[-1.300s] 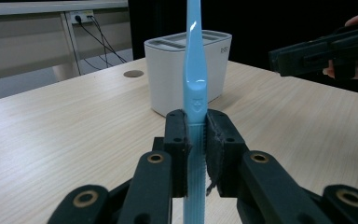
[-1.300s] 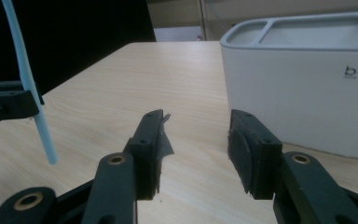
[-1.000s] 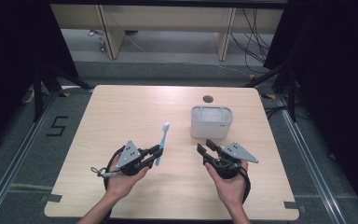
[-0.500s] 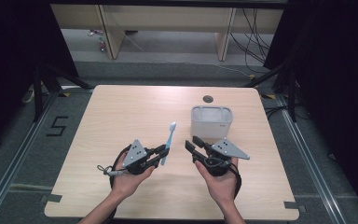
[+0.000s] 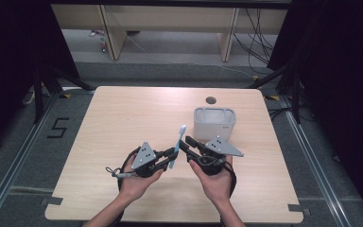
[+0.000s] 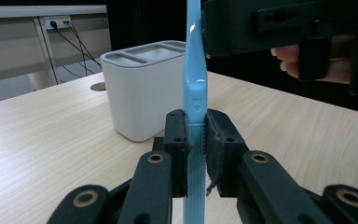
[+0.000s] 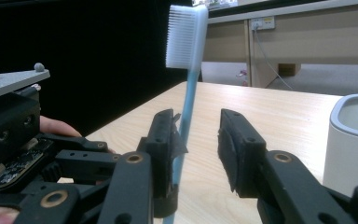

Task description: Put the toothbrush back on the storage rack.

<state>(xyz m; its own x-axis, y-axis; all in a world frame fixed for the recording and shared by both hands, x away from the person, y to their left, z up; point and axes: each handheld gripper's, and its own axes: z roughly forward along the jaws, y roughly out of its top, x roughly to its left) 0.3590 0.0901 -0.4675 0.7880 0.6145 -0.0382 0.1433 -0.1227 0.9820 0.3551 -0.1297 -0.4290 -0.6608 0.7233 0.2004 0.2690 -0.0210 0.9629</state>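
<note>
Handover is partly done. Left tool is clamped on the blue toothbrush, upright above the surface. Right tool has just been closing around the handle, pads not yet pressing. Remaining: transfer, then likely placement in the white holder.

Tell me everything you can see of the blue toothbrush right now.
The toothbrush looks like light blue plastic with white bristles at its upper end. It stands roughly upright above the table, its handle clamped in the left gripper. The right gripper has just been closing; the handle stands between its jaws, against one pad, clear of the other.
</note>
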